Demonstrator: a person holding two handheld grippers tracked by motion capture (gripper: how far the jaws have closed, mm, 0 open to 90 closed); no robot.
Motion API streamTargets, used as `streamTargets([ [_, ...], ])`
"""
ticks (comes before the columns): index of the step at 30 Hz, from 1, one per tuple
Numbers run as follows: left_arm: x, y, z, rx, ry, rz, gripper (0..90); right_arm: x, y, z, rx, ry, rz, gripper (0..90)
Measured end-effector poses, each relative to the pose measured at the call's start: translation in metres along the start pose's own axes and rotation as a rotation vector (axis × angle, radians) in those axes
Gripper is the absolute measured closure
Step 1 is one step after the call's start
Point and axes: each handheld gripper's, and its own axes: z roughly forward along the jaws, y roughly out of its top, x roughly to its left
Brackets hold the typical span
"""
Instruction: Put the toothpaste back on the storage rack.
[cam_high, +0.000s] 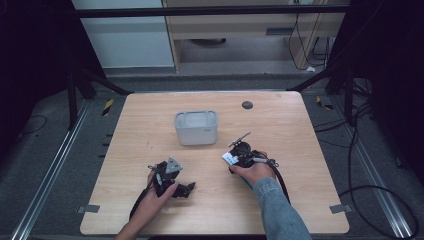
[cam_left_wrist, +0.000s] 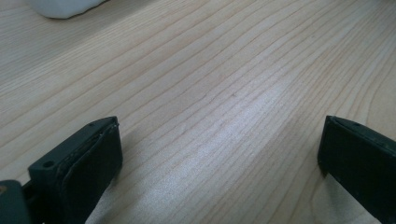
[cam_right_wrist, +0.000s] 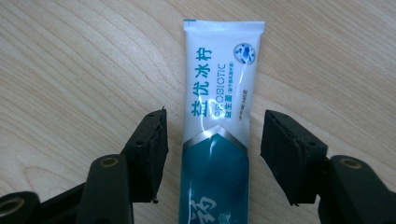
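A white and teal tube (cam_right_wrist: 219, 93) with blue printing lies flat on the wooden table, its crimped white end pointing away. My right gripper (cam_right_wrist: 215, 140) straddles it, one jaw on each side, with a small gap between each pad and the tube. In the high view the right gripper (cam_high: 241, 154) is at the table's middle right, pointing down, and the tube's white end (cam_high: 230, 159) shows at its left. My left gripper (cam_left_wrist: 219, 149) stands open over bare wood with nothing between its jaws; in the high view the left gripper (cam_high: 184, 189) rests low near the front left.
A pale grey rectangular bin (cam_high: 196, 127) stands at the table's middle, beyond both grippers; its blurred white edge (cam_left_wrist: 60, 7) shows in the left gripper view. A small black round disc (cam_high: 247, 105) sits near the far edge. Dark frame legs flank the table.
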Motion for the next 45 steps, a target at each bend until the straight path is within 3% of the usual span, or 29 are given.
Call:
streamTargets([
  [15,0.0,0.0,0.0,0.0,0.0,0.0,0.0,-0.0051,0.0013,0.0059,0.029,0.019,0.022,49.1],
  [45,0.0,0.0,0.0,0.0,0.0,0.0,0.0,-0.0054,0.0051,0.0056,0.06,-0.002,-0.037,67.6],
])
